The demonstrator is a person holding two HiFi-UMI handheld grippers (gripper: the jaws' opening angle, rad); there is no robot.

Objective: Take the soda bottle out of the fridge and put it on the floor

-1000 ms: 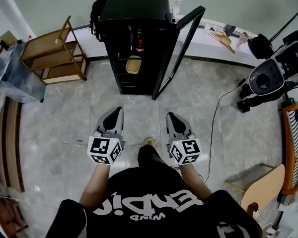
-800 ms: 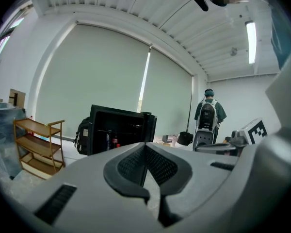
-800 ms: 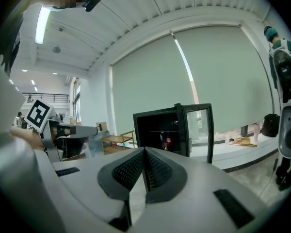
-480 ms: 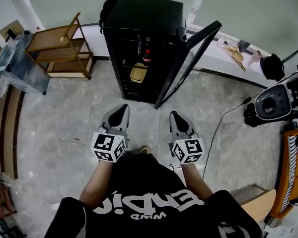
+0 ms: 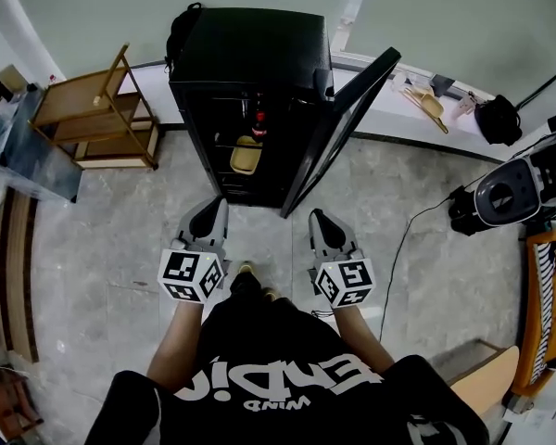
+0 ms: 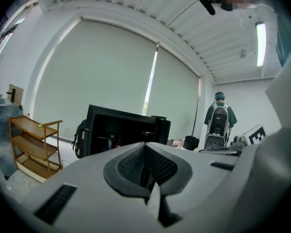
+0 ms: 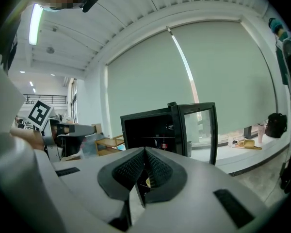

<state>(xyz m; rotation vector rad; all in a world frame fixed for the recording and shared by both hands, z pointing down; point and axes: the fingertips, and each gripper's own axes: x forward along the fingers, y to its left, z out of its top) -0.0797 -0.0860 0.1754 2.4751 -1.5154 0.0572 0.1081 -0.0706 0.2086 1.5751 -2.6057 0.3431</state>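
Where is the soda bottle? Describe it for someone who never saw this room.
Find the black fridge by the far wall, its glass door swung open. Inside, on an upper shelf, stands the soda bottle: small, upright, dark with red on it, unlike the pale tan dish on the shelf below.
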